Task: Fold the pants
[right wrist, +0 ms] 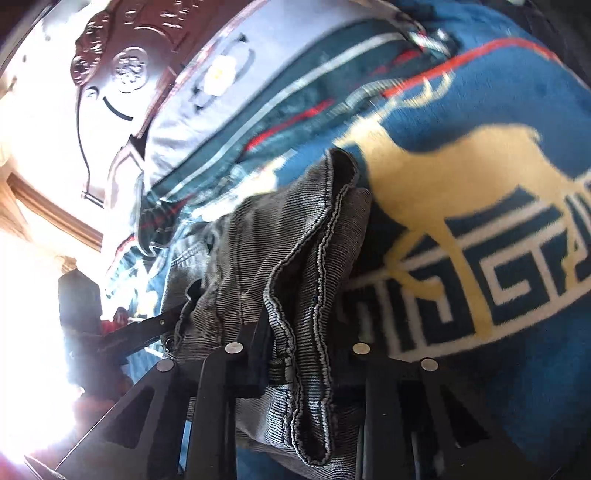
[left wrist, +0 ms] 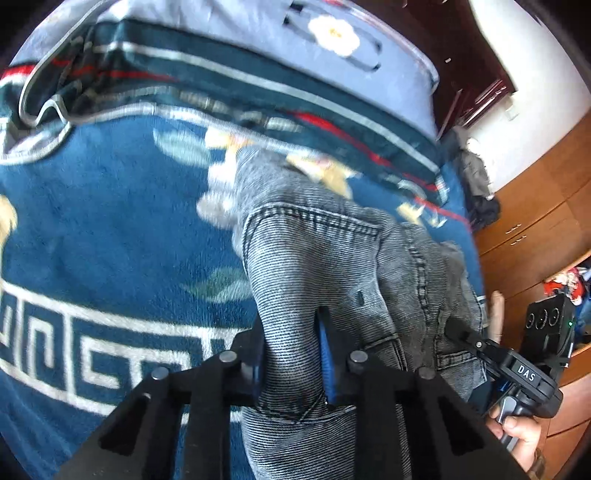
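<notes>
Grey denim pants [left wrist: 314, 240] lie bunched on a blue patterned blanket [left wrist: 110, 221]. My left gripper [left wrist: 291, 332] is shut on a fold of the denim near a back pocket, and the cloth fills the gap between its fingers. In the left wrist view my right gripper [left wrist: 476, 343] bites the pants' right side, with a hand [left wrist: 517, 432] on its handle. In the right wrist view my right gripper [right wrist: 306, 332] is shut on several stacked seam edges of the pants [right wrist: 258, 240]. My left gripper [right wrist: 147, 328] reaches into the cloth at the left.
The blanket [right wrist: 517, 110] covers a bed with a pale blue flowered sheet [left wrist: 258, 22] beyond it. A dark carved headboard [right wrist: 129, 55] stands at the far end. Wooden cabinets [left wrist: 535, 221] stand along the bed's right side, and strong light glares at the left of the right wrist view.
</notes>
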The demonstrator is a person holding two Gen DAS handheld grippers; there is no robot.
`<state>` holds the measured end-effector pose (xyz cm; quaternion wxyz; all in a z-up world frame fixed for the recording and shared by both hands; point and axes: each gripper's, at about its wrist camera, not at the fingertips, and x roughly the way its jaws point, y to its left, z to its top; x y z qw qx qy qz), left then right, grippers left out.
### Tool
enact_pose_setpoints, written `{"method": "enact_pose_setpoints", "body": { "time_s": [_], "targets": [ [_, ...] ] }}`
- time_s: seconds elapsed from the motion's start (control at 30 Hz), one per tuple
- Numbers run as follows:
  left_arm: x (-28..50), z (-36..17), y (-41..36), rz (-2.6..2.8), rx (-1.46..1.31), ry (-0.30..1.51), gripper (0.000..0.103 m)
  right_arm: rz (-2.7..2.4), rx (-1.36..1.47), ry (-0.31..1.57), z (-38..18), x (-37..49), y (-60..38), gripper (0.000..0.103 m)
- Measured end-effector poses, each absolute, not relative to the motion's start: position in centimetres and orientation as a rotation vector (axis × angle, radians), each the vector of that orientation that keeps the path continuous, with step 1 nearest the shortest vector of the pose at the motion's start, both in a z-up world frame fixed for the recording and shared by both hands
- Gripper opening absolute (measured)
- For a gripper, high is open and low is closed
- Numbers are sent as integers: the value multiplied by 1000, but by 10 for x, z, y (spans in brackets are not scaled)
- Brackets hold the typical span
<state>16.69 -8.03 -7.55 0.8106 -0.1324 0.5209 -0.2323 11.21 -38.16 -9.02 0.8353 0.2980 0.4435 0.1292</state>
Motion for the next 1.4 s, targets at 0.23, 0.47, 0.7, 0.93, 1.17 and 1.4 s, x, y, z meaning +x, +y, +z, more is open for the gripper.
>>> {"method": "enact_pose_setpoints", "body": {
  "time_s": [0.23,0.47,0.7,0.93,1.17,1.4],
  "targets": [
    [182,-21,-42,-459,-244,994,25,371,581,872,-50,134,-336,21],
    [220,-42,-3,-323,-186,1021,29,419,501,893,-59,186,-278,21],
    [224,-98,0,-274,-134,1053,45,314,388,1014,-118,209,-257,34],
    [214,-79,0,-256,-110,1021,45,263,354,1001,-106,202,-260,57],
    [182,-51,-4,-223,-28,993,68,277,287,924,-61,166,-258,69],
    [158,-71,-20,-197,120,1083,73,245,207,953,-56,148,-243,75]
  ]
}}
